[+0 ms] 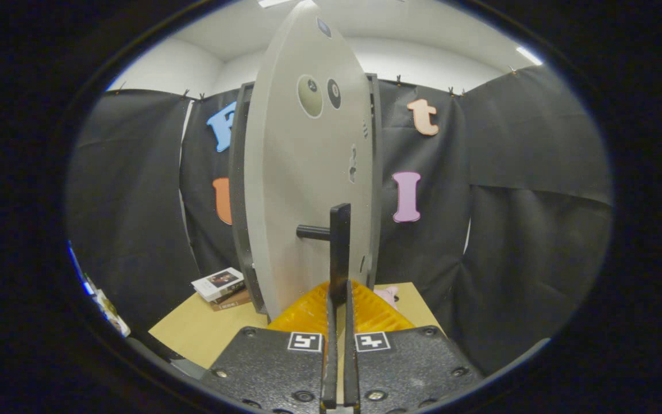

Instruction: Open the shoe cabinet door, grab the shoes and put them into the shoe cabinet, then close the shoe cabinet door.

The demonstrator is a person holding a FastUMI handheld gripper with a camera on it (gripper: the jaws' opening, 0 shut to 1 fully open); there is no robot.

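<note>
Here, the gripper (339, 296) is clenched on the black handle (339, 253) of a shoe cabinet door (302, 190). Both fingers (360, 313) press against the lower end of the upright handle bar, one on each side, with the bar pinched between them.

The door is pale grey and stands upright, swung open so that it is seen nearly edge-on, rising tall directly ahead of the fingers. A short black post joins the handle bar to the door face. Two round fittings sit side by side high on the door, and a small dark fitting lies further down near the hinge side. Behind the door, the dark frame of the shoe cabinet (239, 190) shows along both of its sides.

The cabinet stands on a light wooden table (199, 330). A small stack of books (220, 286) lies on the table at its left edge, just beside the cabinet's base. Something pale pink (387, 295) peeks out on the table to the right of the fingers, near the cabinet; what it is cannot be told. Black cloth hangs as a wall behind everything, with a white room wall and ceiling above it.
</note>
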